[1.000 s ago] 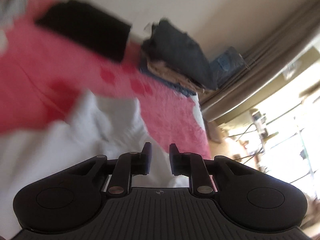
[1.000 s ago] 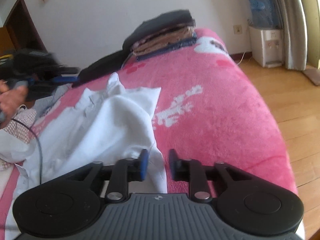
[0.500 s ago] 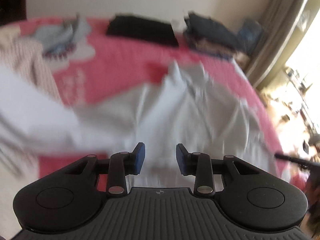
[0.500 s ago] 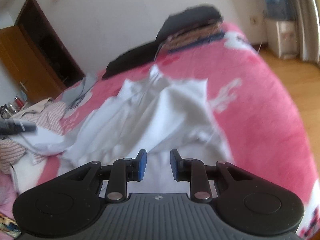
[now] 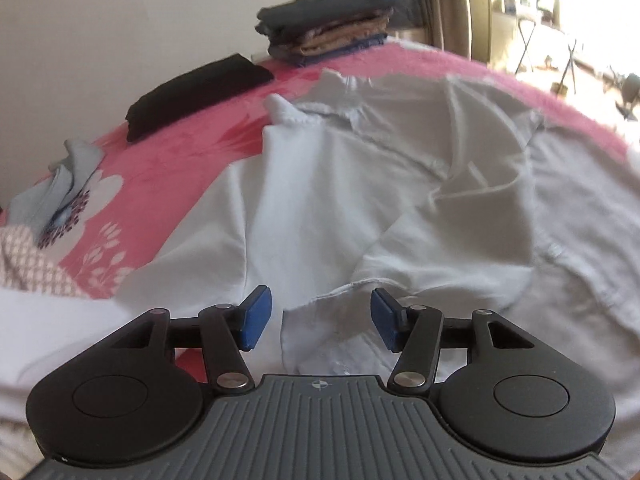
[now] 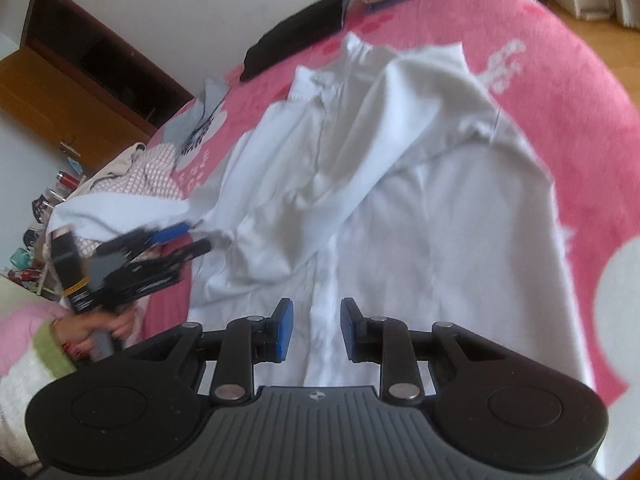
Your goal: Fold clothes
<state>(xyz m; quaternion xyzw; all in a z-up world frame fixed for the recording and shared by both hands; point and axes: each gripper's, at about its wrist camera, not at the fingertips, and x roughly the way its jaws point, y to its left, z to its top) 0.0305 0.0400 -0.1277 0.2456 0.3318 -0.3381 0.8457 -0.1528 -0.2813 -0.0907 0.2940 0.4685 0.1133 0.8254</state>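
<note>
A white shirt [image 5: 360, 184] lies crumpled and spread on the pink bed cover [image 5: 168, 152]; in the right wrist view the shirt [image 6: 400, 200] shows its collar at the far end. My left gripper [image 5: 318, 322] is open and empty, just above the shirt's near hem. My right gripper [image 6: 316, 330] is open and empty over the shirt's lower front. The left gripper also shows in the right wrist view [image 6: 188, 240], at the shirt's left edge, blurred.
A stack of folded clothes [image 5: 324, 28] and a folded black garment [image 5: 200, 92] lie at the far end of the bed. A light blue garment [image 5: 60, 184] and a checked one [image 5: 28, 260] lie at left. A wooden cabinet [image 6: 80, 88] stands beyond the bed.
Both grippers have opened wider and swung over the white shirt. The left one has dropped close to the shirt's near hem.
</note>
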